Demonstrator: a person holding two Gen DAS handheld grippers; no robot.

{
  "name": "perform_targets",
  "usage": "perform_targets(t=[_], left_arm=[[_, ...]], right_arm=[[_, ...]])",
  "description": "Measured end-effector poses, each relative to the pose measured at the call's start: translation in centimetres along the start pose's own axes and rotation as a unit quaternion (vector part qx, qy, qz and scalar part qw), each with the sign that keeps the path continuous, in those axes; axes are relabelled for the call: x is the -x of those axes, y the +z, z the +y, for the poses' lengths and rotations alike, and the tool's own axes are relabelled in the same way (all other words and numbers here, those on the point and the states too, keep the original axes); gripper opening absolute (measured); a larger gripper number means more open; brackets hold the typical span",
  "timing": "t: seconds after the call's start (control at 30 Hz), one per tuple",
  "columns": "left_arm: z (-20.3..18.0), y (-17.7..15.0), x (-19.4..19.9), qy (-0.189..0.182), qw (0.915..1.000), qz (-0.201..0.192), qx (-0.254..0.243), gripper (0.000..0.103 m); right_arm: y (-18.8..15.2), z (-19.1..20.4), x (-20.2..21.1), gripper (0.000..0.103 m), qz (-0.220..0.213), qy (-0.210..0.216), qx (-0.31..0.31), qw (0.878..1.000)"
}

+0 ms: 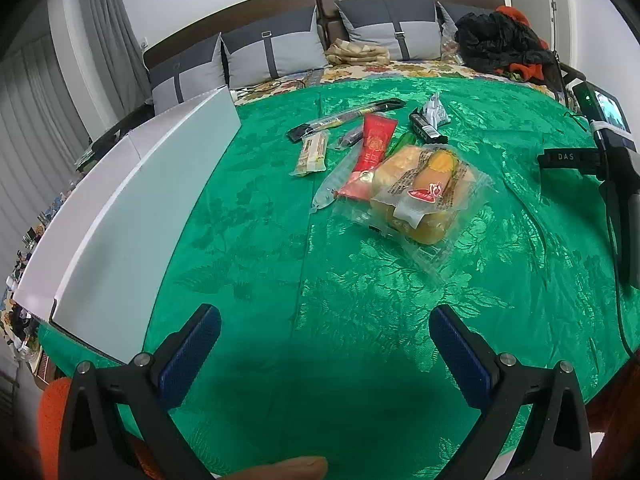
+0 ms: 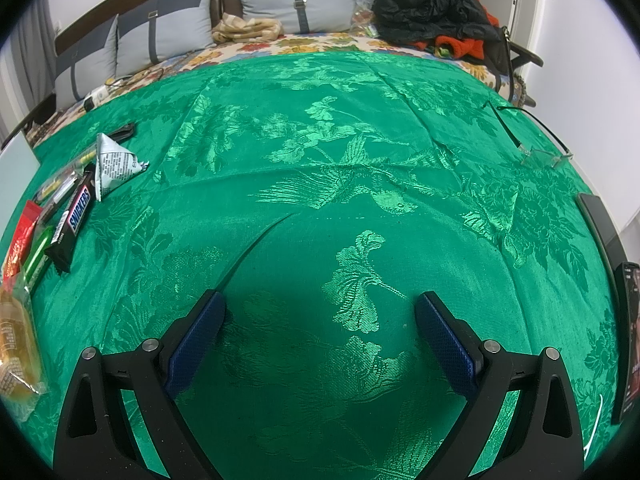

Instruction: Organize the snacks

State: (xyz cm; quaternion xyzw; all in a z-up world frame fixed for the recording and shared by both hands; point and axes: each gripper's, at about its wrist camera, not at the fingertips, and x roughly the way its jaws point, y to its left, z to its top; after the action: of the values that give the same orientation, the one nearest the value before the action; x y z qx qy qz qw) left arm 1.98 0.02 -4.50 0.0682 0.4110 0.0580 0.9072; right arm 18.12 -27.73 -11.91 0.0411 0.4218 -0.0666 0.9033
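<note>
Left wrist view: a white box [image 1: 132,208] is seen at far left, then the snack pile [image 1: 384,160] mid-cloth, with the left gripper [image 1: 325,344] spread wide and empty. Only the right wrist view gets the Snickers bar [image 2: 72,224] readable, glasses [image 2: 540,152] far right, right gripper [image 2: 320,332] wide too.
</note>
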Motion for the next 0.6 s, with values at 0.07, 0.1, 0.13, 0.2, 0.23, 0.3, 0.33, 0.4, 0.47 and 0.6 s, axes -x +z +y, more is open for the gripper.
perform_targets(t=[0.07,0.1,0.13,0.2,0.23,0.3,0.33,0.4,0.47,0.6], left_arm=[[-0.01,-0.03,-0.1,0.0,1.0,0.001,0.001,0.103],[-0.03,-0.03,-0.16,0.0,1.0,0.001,0.001,0.103],[-0.05,-0.05,-0.16,0.0,1.0,0.001,0.001,0.103],[-0.11,-0.07,-0.19,0.001,1.0,0.001,-0.001,0.103],[-0.12,-0.07,-0.15,0.001,1.0,0.001,-0.001,0.103],[-0.11,-0.07,-0.16,0.001,1.0,0.001,-0.001,0.103],[-0.11,-0.1,-0.15,0.001,1.0,0.001,-0.001,0.103],[-0.13,-0.11,-0.19,0.001,1.0,0.001,-0.001,0.103],[-0.08,-0.11,-0.18,0.002,1.0,0.002,-0.001,0.103],[0.05,-0.09,-0.36,0.003,1.0,0.004,0.002,0.103]], right_arm=[[0.02,0.0,-0.01,0.099,0.0,0.0,0.0,1.0],[0.0,0.01,0.0,0.099,0.0,0.0,0.0,1.0],[0.01,0.01,-0.01,0.099,0.0,0.0,0.0,1.0],[0.01,0.01,-0.01,0.099,0.0,0.0,0.0,1.0],[0.01,0.01,-0.01,0.099,0.0,0.0,0.0,1.0],[-0.01,0.02,-0.01,0.099,0.0,0.0,0.0,1.0],[0.01,0.02,-0.02,0.099,0.0,0.0,0.0,1.0],[0.01,0.02,-0.02,0.099,0.0,0.0,0.0,1.0],[0.01,0.02,-0.02,0.099,0.0,0.0,0.0,1.0],[0.02,0.03,-0.02,0.099,0.0,0.0,0.0,1.0]])
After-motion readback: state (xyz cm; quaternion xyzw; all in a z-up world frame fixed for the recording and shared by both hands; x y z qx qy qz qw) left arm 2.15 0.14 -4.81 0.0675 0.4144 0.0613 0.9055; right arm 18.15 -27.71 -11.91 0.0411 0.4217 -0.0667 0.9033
